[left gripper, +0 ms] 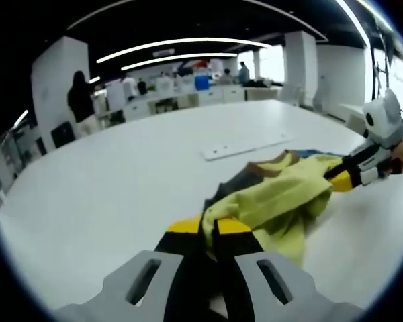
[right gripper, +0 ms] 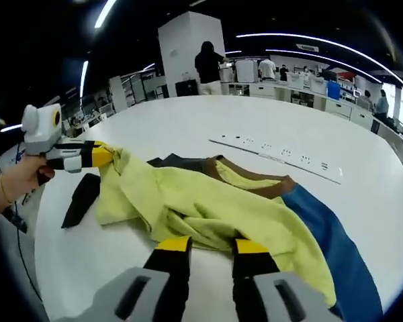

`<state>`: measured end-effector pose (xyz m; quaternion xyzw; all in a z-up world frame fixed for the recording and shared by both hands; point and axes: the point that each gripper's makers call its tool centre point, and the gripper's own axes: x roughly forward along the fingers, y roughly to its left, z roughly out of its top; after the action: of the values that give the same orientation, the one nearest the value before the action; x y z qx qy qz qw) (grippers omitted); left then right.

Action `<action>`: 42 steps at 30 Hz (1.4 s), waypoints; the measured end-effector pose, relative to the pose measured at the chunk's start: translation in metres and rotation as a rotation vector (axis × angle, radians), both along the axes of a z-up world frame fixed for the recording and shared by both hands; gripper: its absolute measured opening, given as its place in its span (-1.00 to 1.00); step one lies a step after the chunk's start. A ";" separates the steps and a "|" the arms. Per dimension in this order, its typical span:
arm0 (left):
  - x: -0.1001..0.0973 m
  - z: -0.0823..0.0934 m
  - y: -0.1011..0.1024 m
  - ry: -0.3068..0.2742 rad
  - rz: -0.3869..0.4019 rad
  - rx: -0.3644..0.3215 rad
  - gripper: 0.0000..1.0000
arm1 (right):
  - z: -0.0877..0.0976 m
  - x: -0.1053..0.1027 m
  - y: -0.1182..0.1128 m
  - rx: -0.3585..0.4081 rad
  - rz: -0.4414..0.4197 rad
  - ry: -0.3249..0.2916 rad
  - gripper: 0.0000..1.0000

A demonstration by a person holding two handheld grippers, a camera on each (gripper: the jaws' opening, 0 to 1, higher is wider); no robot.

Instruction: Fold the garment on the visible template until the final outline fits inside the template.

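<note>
Two grippers work over one broad white table, which runs back toward a dim open-plan room with white pillars, light strips in the ceiling and people standing at far benches. A long white power strip lies on the table beyond the cloth.

Spread across the table, the yellow garment with a brown collar lies rumpled on a blue panel, which reaches out on the far side from the left gripper. A dark flat strip lies on the table just under that gripper.

In the left gripper view, the left gripper points low along the table, jaws pinched together on a fold of the garment's near edge. The right gripper stands over the garment's front hem with its yellow-tipped jaws parted; cloth lies between and just ahead of them, and whether they pinch it cannot be told. A hand holds the left gripper's handle.
</note>
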<state>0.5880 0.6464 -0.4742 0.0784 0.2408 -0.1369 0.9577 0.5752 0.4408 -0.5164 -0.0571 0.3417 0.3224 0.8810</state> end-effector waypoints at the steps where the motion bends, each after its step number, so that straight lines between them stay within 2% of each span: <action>1: 0.000 0.000 0.000 0.001 0.000 0.001 -0.93 | 0.000 -0.001 0.001 -0.005 0.006 -0.001 -0.52; 9: -0.001 -0.001 -0.001 0.003 -0.003 0.006 -0.93 | -0.001 -0.019 0.022 -0.011 0.088 -0.003 -0.51; 15: -0.001 -0.001 -0.002 0.004 -0.005 0.004 -0.93 | -0.008 -0.018 0.035 -0.008 0.141 -0.010 -0.50; 21: -0.002 -0.002 -0.002 0.006 -0.008 0.004 -0.93 | -0.010 -0.026 0.053 0.032 0.180 0.006 -0.25; 24: -0.002 -0.003 -0.001 0.009 -0.009 0.007 -0.93 | -0.007 -0.020 0.058 0.056 0.139 -0.016 -0.39; 28: -0.004 -0.002 -0.002 0.007 -0.014 0.015 -0.93 | -0.006 -0.017 0.059 0.048 0.126 -0.024 -0.59; 30: -0.004 -0.001 -0.002 0.003 -0.016 0.020 -0.93 | -0.007 -0.016 0.057 0.039 0.122 -0.025 -0.78; 31: -0.004 0.000 -0.002 0.001 -0.017 0.022 -0.93 | -0.006 -0.016 0.057 0.036 0.122 -0.026 -0.94; 32: -0.004 0.001 -0.002 -0.001 -0.017 0.022 -0.94 | -0.005 -0.016 0.056 0.036 0.124 -0.031 -1.00; 37: -0.006 0.008 -0.003 -0.014 -0.021 0.020 -0.94 | 0.006 -0.020 0.053 0.036 0.142 -0.046 -1.00; 42: -0.012 0.023 -0.005 -0.042 -0.031 0.008 -0.94 | 0.027 -0.027 0.042 0.026 0.155 -0.090 -1.00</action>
<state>0.5756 0.6409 -0.4511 0.0890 0.2198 -0.1488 0.9600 0.5484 0.4826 -0.4890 -0.0865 0.2921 0.3910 0.8685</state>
